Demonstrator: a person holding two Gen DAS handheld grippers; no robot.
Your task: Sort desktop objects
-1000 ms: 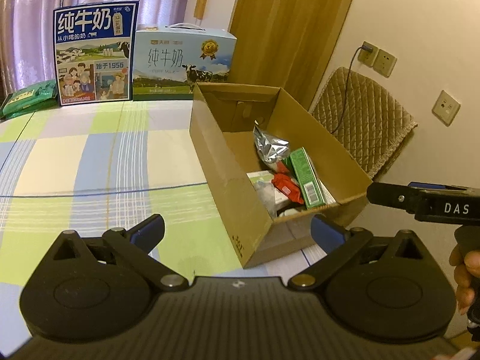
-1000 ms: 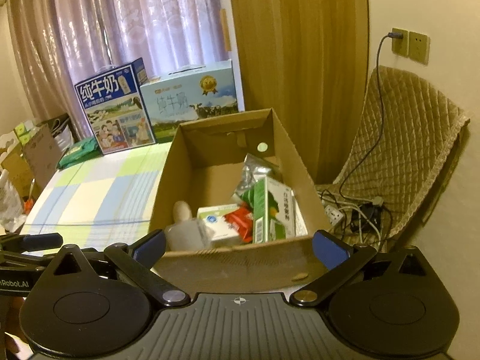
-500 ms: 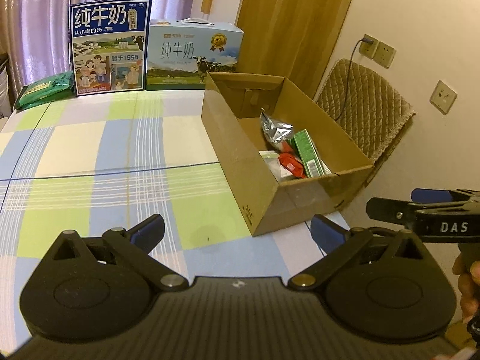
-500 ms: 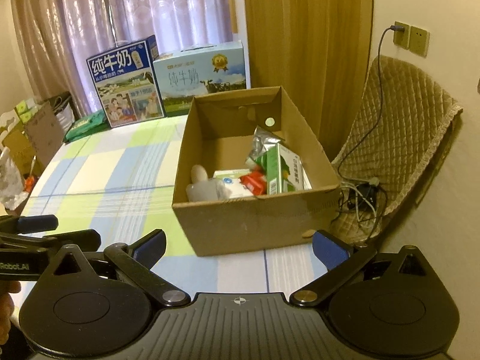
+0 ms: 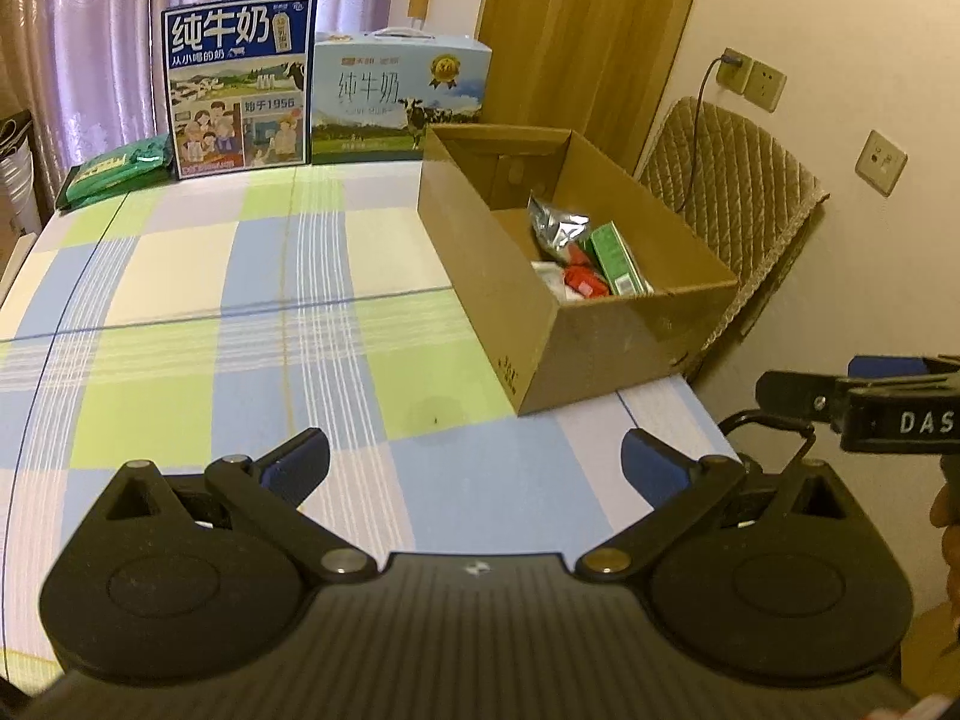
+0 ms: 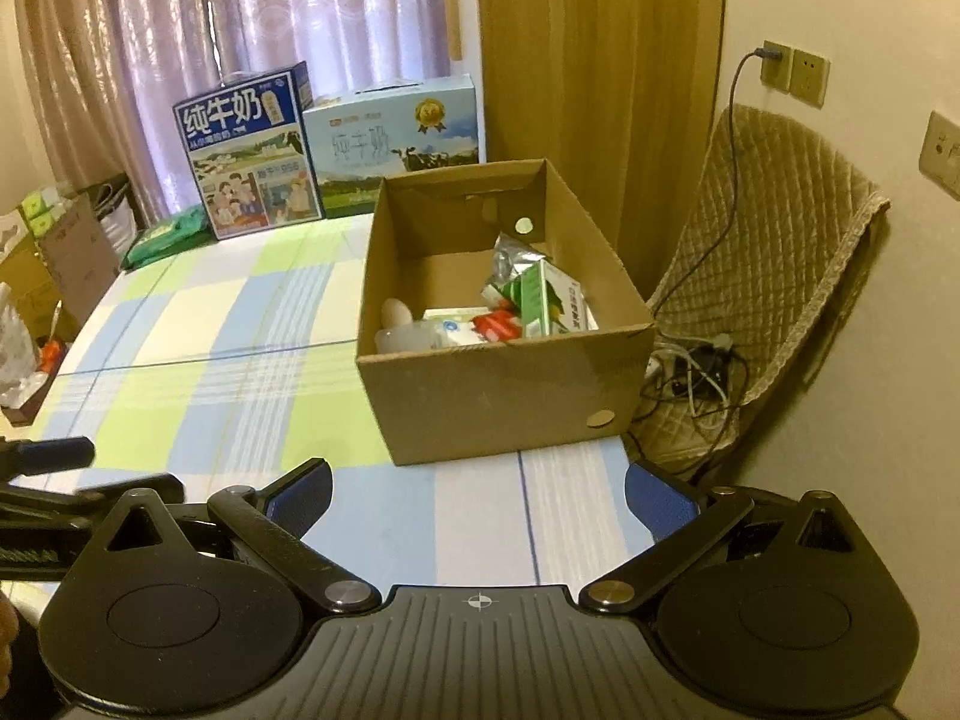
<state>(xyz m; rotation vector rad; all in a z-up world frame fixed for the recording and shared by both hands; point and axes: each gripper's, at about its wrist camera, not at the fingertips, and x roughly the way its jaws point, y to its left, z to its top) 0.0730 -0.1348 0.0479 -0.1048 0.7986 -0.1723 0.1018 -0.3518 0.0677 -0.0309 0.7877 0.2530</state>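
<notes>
Ahead of both pairs of jaws, a checked tablecloth (image 5: 252,312) in blue, green and cream is seen, with an open cardboard box (image 5: 540,324) standing on it near the table's right edge. Between the fingers of the left gripper (image 5: 474,465) nothing is held; its blue-tipped jaws are spread wide apart above bare cloth. The right gripper (image 6: 477,495) is likewise empty, its jaws wide apart, and the box (image 6: 498,384) is seen just beyond and slightly right of the gap between them.

Inside the box the sorted objects are gathered toward the near end: a green carton (image 6: 549,306) stood upright, a crumpled silver foil pouch (image 5: 555,225) behind it, a small red packet (image 5: 585,283) beside the carton, and a pale rounded object (image 6: 397,315) against the left wall. What the pale object is cannot be told.

Far beyond the jaws, at the table's back edge, a dark blue milk case (image 5: 240,87) and a light blue milk case (image 5: 399,99) are stood side by side, touching or nearly so. Left of the dark blue case a green packet (image 5: 117,165) is laid flat.

Right of the left jaws, part of the right gripper's body is seen past the table edge. Beyond the box, a quilted chair cover (image 6: 768,276) is seen against the wall, with cables (image 6: 690,372) on the floor below it.
</notes>
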